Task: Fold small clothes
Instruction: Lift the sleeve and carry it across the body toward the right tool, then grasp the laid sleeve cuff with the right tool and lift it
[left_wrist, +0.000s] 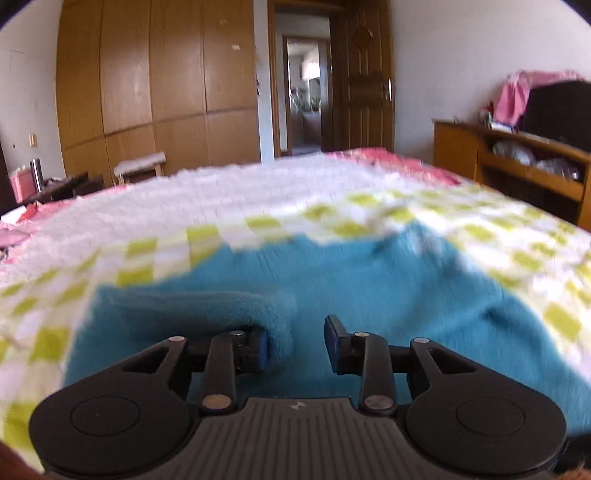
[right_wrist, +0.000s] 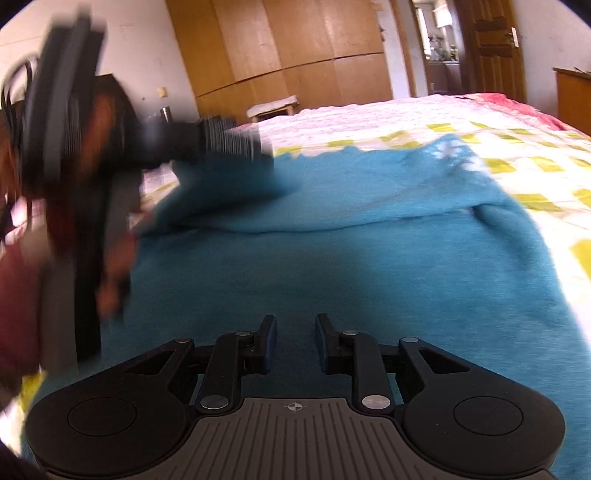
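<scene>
left gripper (left_wrist: 295, 341): fingers spread, nothing pinched; a rolled fleece edge rests against the left pad.
right gripper (right_wrist: 295, 343): parted, empty, low over the cloth.
teal fleece garment (left_wrist: 332, 280): spread on the green-checked white bedspread (left_wrist: 258, 225), frame centre.
risk: the thick roll could be missed or dragged, so the fold gets bunched.
only seen in right view: the left gripper, blurred, upper left, at the garment's far corner.

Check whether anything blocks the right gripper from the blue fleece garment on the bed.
Nothing visible does. The right gripper, open, hovers directly over the blue fleece garment; the left gripper is off to the side at its far edge.
</scene>
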